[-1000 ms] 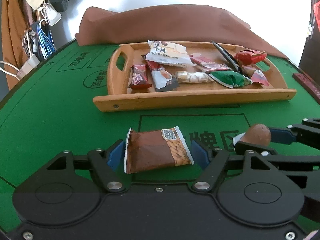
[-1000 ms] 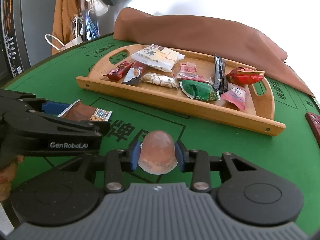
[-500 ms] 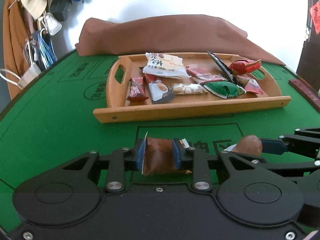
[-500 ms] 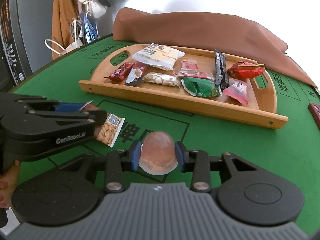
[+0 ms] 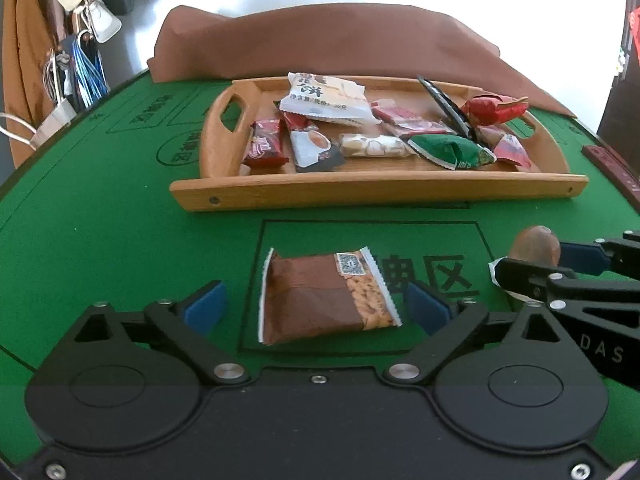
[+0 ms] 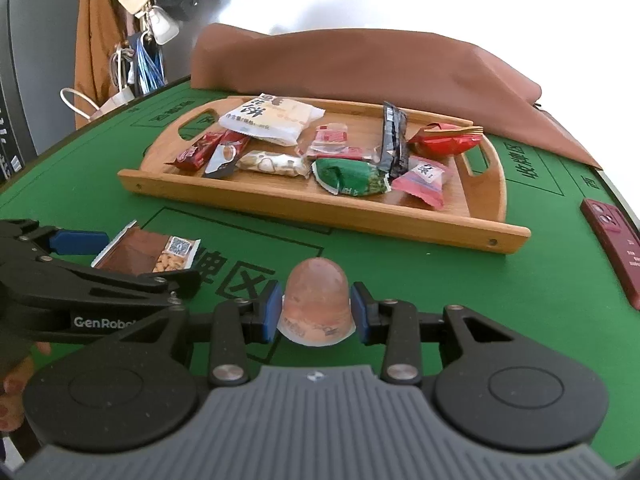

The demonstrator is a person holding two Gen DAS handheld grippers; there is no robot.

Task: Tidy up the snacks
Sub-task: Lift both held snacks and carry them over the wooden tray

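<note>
A brown snack packet (image 5: 326, 294) with a peanut picture lies flat on the green felt table (image 5: 100, 220). My left gripper (image 5: 316, 308) straddles it, its jaws opening wide, the blue pads (image 5: 202, 308) apart from the wrapper on both sides. The same brown snack packet (image 6: 148, 252) shows in the right wrist view, beside the left gripper (image 6: 80, 240). My right gripper (image 6: 316, 310) is shut on a domed reddish jelly cup (image 6: 316, 306), seen as the jelly cup (image 5: 536, 246) at the right of the left wrist view. Beyond stands a wooden tray (image 5: 380, 190) holding several wrapped snacks.
A brown cloth (image 5: 340, 40) is bunched behind the tray. A dark red flat case (image 6: 612, 248) lies on the felt at far right. Bags and a coat (image 5: 24, 60) hang off the table's left. Part of a hand (image 6: 16, 384) shows at lower left.
My left gripper closed on the brown packet and lifted it half a second ago, then let go: the packet lies flat again and the jaws stand wide. The right gripper kept its hold.
</note>
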